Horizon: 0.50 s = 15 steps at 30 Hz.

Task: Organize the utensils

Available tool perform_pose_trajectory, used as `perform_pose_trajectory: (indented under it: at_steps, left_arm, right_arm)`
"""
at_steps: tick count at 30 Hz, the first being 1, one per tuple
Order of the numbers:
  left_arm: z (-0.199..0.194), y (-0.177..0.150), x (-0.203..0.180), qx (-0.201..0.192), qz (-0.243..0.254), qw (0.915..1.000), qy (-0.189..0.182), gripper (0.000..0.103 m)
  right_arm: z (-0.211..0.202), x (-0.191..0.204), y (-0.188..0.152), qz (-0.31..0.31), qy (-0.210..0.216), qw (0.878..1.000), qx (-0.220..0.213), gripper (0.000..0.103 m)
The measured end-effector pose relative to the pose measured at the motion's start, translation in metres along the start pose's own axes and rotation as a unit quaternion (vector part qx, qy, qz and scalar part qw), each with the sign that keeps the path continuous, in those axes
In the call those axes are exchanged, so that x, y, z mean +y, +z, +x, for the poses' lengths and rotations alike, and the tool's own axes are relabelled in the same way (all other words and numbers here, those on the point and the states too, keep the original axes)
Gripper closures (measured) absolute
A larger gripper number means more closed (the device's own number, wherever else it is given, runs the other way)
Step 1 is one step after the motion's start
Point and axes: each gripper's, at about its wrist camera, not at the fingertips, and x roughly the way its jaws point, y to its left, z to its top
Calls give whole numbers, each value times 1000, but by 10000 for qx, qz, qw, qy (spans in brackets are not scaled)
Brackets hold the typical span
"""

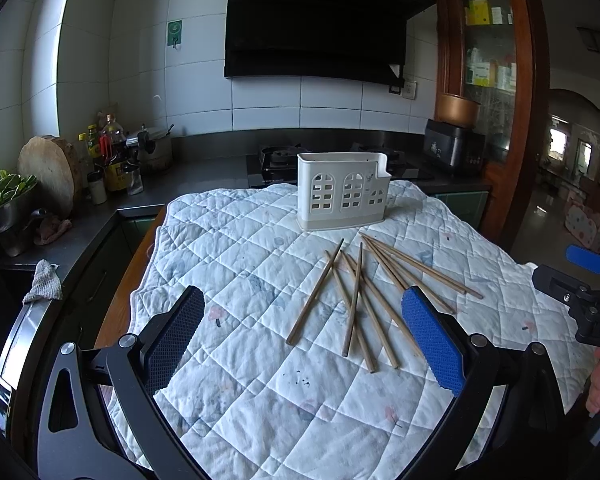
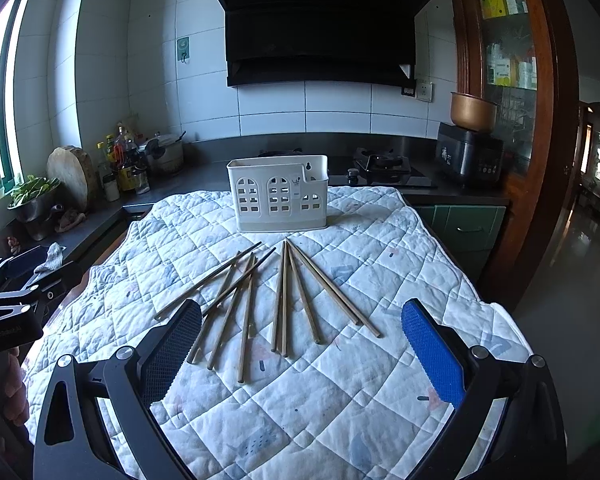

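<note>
Chopsticks (image 2: 284, 304) fanned flat on quilt (image 2: 340, 400) — tips toward holder (image 2: 278, 198); both grippers' jaws spread, empty.

Your quilt (image 2: 340, 400) was white, stitched in a diamond grid and dotted with small faded blue, grey and pink prints, and on it the chopsticks (image 2: 284, 300) were plain light brown wood. The holder (image 2: 278, 200) was cream-white with arched, window-like cut-outs, and your gripper pads (image 1: 432, 340) were bright blue with a fine dimpled texture on black frames. Behind them you had white wall tiles (image 2: 336, 108) with dark grout and a black hood (image 2: 320, 24).
</note>
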Motion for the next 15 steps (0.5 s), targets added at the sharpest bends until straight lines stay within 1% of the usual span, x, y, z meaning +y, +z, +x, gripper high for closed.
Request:
perform_pose_trajectory:
  at_steps: [9,15]
  left_arm:
    - [20,4,11,41,-54,9999,100,6]
    - [38,1,14,165,-27,9998,132,7]
  right_arm:
    - [18,-15,-4,17,70,9999,138,6]
    - [34,-30,-10,-64,42,9996,289,6]
